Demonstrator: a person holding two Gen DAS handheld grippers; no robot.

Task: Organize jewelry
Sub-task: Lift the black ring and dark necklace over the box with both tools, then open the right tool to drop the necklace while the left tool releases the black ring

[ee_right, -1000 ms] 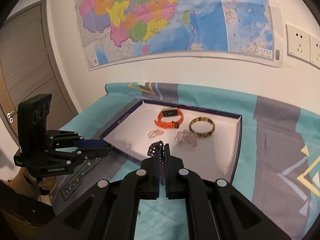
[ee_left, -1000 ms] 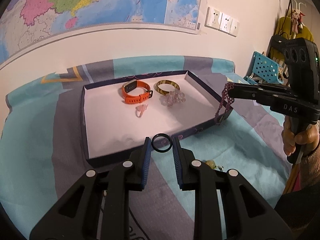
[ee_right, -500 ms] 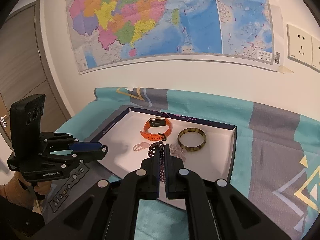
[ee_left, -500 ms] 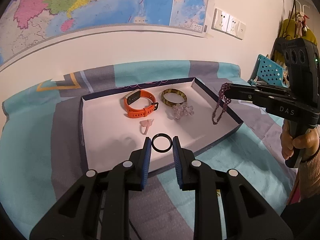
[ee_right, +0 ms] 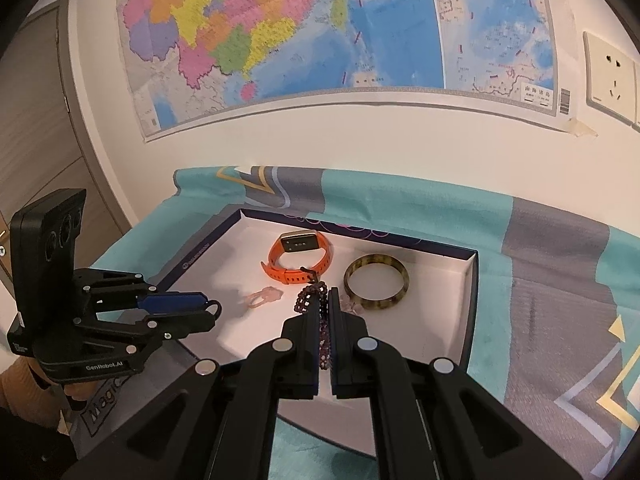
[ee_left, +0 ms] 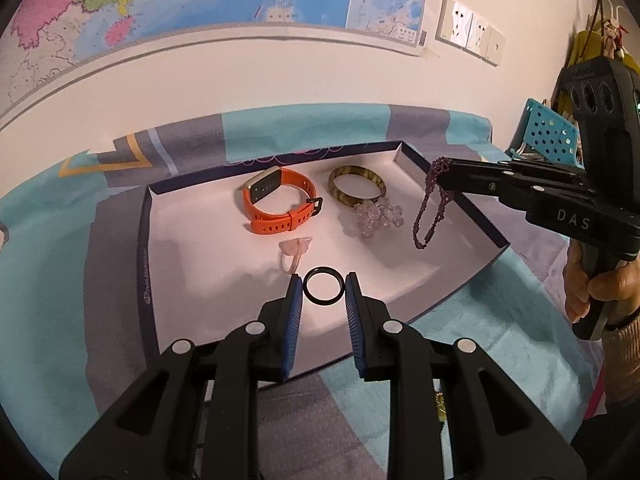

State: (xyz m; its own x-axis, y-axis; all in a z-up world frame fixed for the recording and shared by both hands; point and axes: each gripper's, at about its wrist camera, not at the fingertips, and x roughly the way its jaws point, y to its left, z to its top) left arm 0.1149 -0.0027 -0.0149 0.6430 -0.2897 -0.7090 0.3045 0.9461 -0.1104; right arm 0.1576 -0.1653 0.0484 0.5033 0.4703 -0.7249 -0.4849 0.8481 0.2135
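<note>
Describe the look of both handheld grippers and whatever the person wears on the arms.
Both grippers are matte black with silver pivot screws. The left gripper has ribbed blue finger pads and white "GenRobot.AI" lettering; the right gripper reads "DAS". Each carries a three-lens camera block. A beige knit sleeve covers the right wrist.

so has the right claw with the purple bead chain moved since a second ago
Yes. The right claw has carried the purple beaded chain from outside the navy-rimmed white tray's right wall to over its floor, beside the clear crystal bracelet.
</note>
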